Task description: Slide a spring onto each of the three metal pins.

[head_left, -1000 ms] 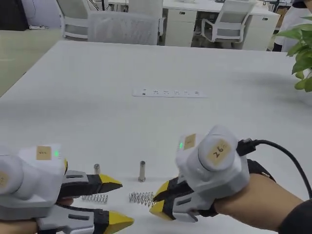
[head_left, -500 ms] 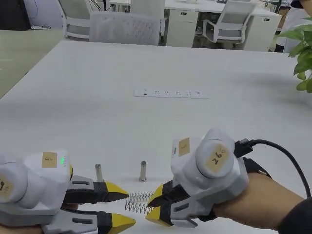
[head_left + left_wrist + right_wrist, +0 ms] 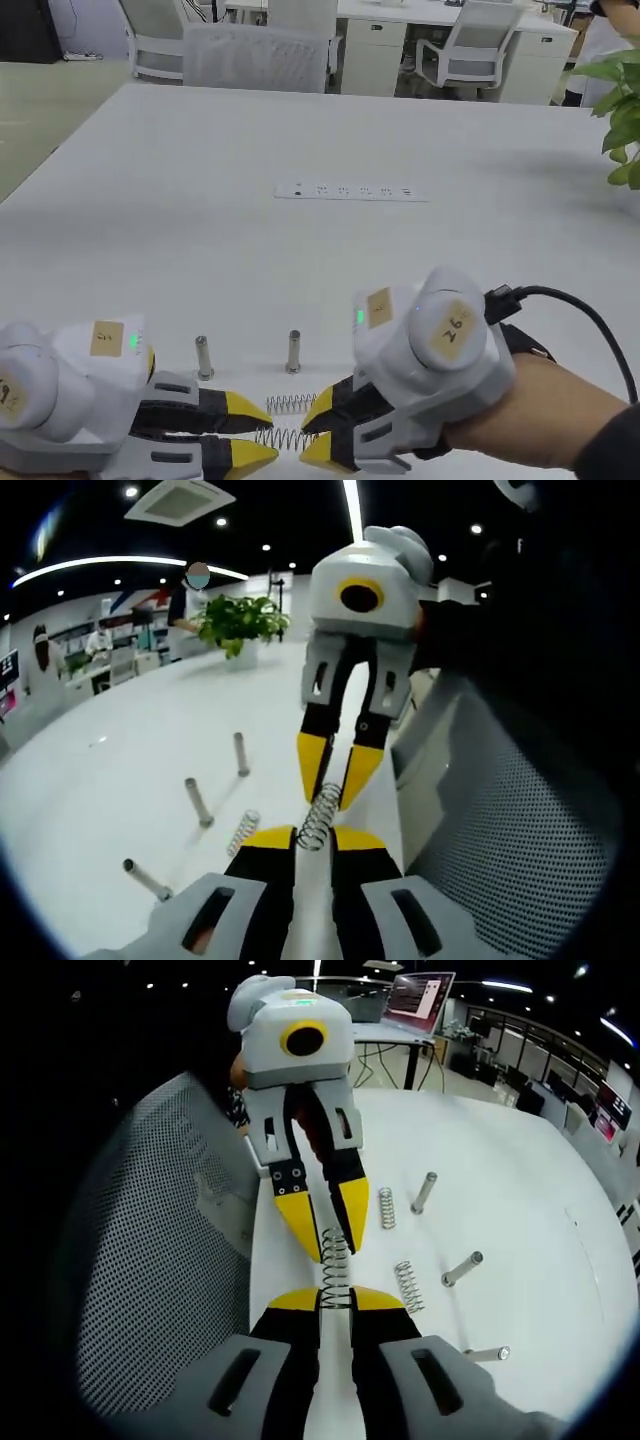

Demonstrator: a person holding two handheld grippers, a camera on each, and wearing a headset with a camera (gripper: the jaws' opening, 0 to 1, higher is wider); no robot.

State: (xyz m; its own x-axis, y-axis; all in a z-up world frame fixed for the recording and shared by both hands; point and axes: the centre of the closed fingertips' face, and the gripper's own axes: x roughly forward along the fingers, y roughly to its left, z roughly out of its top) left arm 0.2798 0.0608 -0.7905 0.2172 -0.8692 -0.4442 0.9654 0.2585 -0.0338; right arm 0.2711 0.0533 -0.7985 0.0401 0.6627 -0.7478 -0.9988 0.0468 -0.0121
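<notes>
Presently the left claw (image 3: 268, 441) is clenched on one end of a spring (image 3: 285, 438); the right claw (image 3: 312, 432) on the other.

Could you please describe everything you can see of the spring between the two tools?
The spring is a slim, silvery wire coil, seemingly steel, held straight above the table between the tools. The right tool grips one end; the other end sits between the jaws of the left tool, grip unclear.
</notes>
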